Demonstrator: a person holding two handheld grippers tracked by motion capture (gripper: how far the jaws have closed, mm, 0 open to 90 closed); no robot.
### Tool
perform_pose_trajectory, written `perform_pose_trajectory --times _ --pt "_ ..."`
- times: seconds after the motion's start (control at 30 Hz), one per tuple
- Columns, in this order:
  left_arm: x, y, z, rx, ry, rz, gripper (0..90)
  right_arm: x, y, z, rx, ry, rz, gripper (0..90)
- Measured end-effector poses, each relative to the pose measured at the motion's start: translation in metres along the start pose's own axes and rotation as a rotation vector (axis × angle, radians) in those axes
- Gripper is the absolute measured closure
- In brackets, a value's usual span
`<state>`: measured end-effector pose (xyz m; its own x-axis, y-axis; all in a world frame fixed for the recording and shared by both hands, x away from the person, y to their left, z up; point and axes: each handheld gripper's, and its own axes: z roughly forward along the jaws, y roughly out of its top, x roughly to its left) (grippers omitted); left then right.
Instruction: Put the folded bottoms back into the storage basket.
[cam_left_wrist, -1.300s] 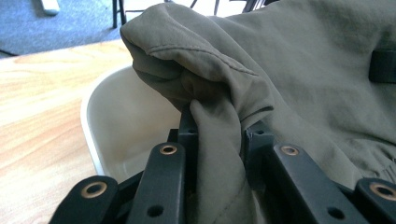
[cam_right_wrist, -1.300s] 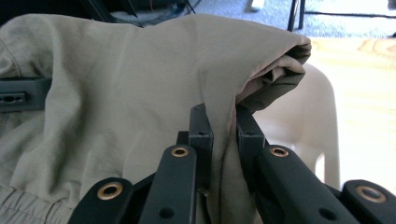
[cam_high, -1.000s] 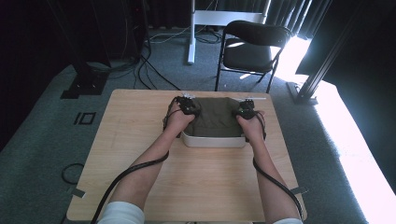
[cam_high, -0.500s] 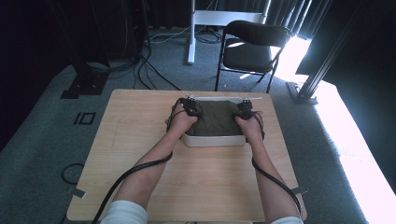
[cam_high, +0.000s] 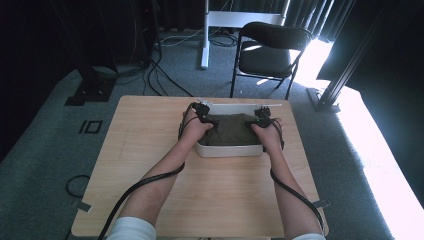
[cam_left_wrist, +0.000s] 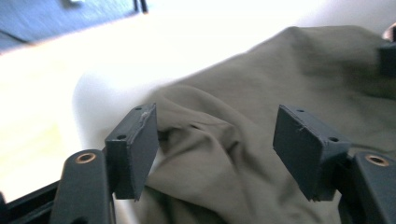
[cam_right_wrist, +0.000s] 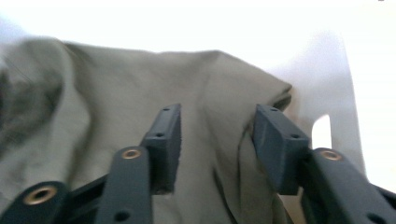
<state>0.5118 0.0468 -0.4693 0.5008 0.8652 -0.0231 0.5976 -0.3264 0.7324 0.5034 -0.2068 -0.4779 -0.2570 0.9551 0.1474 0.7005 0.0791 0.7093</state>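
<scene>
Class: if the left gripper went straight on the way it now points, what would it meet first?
Most likely the olive cloth lying in the white tub; the left gripper, its jaws just opened, points straight at its folds.

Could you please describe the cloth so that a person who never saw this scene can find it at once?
On the wooden table stands a white tub, between the two hands. The olive-green cloth lies crumpled inside it, the one dark, soft thing there.

No readable text or labels
</scene>
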Motion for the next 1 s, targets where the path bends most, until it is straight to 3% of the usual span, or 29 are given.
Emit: perform_pose_trajectory --times 0.1,0.2,0.27,0.33,0.43,0.53,0.7,0.73,1.0 --pt "0.004 -0.002 -0.006 -0.015 0.016 0.003 28.0 -0.002 0.004 -0.008 -0.072 0.014 0.024 39.9" --pt "0.005 -0.005 -0.010 -0.029 -0.004 -0.009 25.3 -0.001 0.007 -0.016 -0.108 0.041 0.066 28.9" --pt "0.004 -0.006 -0.012 -0.038 -0.008 0.004 20.8 0.000 0.008 -0.019 -0.116 0.074 0.040 27.3" --pt "0.003 -0.007 -0.015 -0.038 0.013 0.042 20.7 0.002 0.007 -0.021 -0.133 0.077 0.001 21.1" --pt "0.002 -0.008 -0.020 -0.047 0.004 0.040 19.0 0.005 0.004 -0.025 -0.153 0.076 -0.031 15.2" --pt "0.001 -0.012 -0.025 -0.073 -0.039 0.022 19.0 0.007 0.001 -0.027 -0.167 0.042 -0.083 14.5" --pt "-0.001 -0.021 -0.033 -0.080 -0.065 0.054 19.0 0.007 -0.003 -0.031 -0.171 0.058 -0.085 14.8" --pt "-0.001 -0.023 -0.034 -0.083 -0.063 0.046 19.0 0.009 -0.007 -0.033 -0.164 0.065 -0.109 14.8" --pt "-0.004 -0.031 -0.052 -0.110 -0.068 0.065 18.9 0.014 -0.020 -0.040 -0.136 0.082 -0.139 14.8"
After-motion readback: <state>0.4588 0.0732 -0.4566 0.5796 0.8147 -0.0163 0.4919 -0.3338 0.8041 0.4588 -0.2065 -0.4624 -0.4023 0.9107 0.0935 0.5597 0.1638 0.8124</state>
